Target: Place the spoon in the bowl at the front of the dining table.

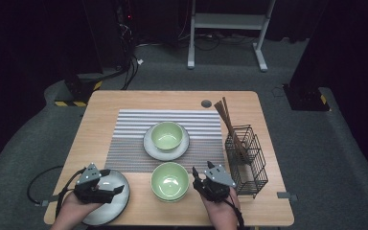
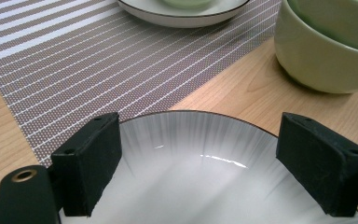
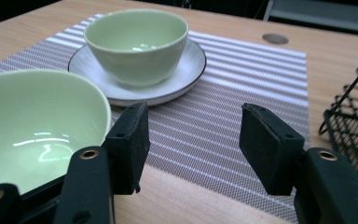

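Now, at this moment:
Left hand-held gripper [image 1: 117,190]: it hovered over the grey glazed plate with a dark rim [image 1: 120,201] at the near left corner of the light wooden desk [image 1: 100,110]; its jaws stood wide, one on each side of the plate's middle in the left gripper view, with nothing pressed between them.
Grey plate [image 2: 191,168]: it lay flat on the desk, its far edge just beside the striped grey and white placemat [image 2: 98,60].
Right hand-held gripper [image 1: 195,175]: it was just to the right of the near pale green ceramic bowl [image 1: 169,181]; its jaws were wide apart and held nothing, with only the placemat [image 3: 214,116] seen between them.
Near green bowl [image 3: 32,121]: it stood on the desk at the near edge of the placemat, close beside one jaw; I cannot tell if they touched.
Second green bowl [image 1: 166,135]: it sat upright on another grey plate [image 1: 149,146] in the middle of the placemat.
Black wire basket [image 1: 247,158]: it stood at the right side of the desk, with brown chopsticks [image 1: 225,115] leaning in it.
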Demonstrator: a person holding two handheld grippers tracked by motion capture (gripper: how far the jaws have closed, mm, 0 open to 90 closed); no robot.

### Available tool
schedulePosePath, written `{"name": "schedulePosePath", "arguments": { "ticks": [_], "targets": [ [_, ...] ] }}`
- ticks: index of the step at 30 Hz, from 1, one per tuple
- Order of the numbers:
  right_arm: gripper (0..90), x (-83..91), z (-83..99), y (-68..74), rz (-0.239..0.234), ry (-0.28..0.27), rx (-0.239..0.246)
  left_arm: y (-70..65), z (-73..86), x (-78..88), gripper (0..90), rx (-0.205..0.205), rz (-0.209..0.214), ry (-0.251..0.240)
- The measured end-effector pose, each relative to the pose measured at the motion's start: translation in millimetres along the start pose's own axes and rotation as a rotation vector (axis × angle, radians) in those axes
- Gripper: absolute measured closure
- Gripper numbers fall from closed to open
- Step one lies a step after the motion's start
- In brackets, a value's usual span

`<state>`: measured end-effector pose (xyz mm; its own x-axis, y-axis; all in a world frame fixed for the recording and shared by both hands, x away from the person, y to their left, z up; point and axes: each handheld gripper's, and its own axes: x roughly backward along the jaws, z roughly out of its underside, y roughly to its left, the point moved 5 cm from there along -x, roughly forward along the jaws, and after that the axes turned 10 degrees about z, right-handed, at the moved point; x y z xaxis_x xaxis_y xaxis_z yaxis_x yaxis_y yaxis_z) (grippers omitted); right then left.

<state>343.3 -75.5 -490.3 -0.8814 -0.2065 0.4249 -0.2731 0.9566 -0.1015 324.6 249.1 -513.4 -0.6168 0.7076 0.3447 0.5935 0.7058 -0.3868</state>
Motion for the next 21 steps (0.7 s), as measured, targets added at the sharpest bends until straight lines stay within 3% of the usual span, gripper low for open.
{"name": "schedulePosePath", "arguments": {
  "ticks": [10,21],
  "targets": [
    [41.1,11.4,-14.3,3.0,0.009,-0.051,0.003,-3.1,0.0,-1.8,14.8,0.001,0.016,-0.007],
    [40.2,26.3,-23.5,7.6,0.018,-0.059,0.03,-7.2,0.5,-3.3,15.0,-0.015,0.022,0.001]
  ]
}}
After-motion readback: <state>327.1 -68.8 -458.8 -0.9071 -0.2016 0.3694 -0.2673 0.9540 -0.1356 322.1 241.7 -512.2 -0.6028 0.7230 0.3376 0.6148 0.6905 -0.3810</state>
